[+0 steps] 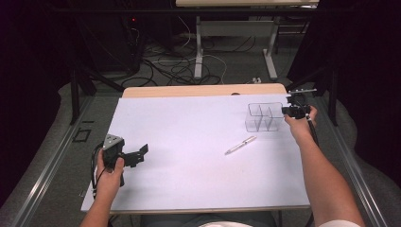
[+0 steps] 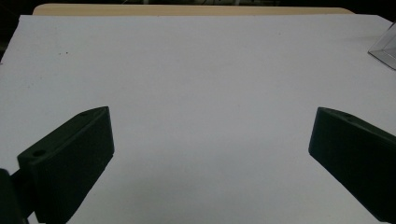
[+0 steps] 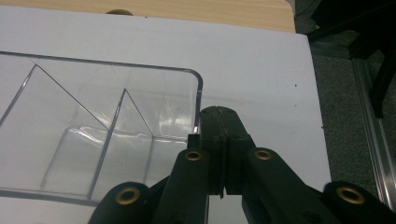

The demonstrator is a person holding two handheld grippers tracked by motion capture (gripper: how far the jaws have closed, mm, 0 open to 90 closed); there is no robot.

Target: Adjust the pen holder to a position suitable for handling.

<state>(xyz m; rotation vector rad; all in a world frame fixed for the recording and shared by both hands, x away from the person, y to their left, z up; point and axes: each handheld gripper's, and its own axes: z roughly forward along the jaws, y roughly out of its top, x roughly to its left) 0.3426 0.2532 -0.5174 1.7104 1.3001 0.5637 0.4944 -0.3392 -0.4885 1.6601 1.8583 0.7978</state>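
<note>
From the high view, our right gripper (image 1: 289, 110) sits at the right edge of the clear divided organizer (image 1: 263, 117) near the far right of the white sheet (image 1: 179, 142). A pen (image 1: 240, 145) lies on the sheet just in front of the organizer, apart from it. Our left gripper (image 1: 135, 155) rests low at the near left, well away from both.

Left gripper view: jaws spread wide, nothing between them, bare sheet ahead, and a corner of the organizer (image 2: 385, 46) at the far right.

Right gripper view: jaws clenched together, and it looks like they pinch the organizer's (image 3: 93, 135) right wall, though we can't quite tell. So we're likely at the grab-the-organizer step; next we'd steady or shift it, with the pen waiting.
</note>
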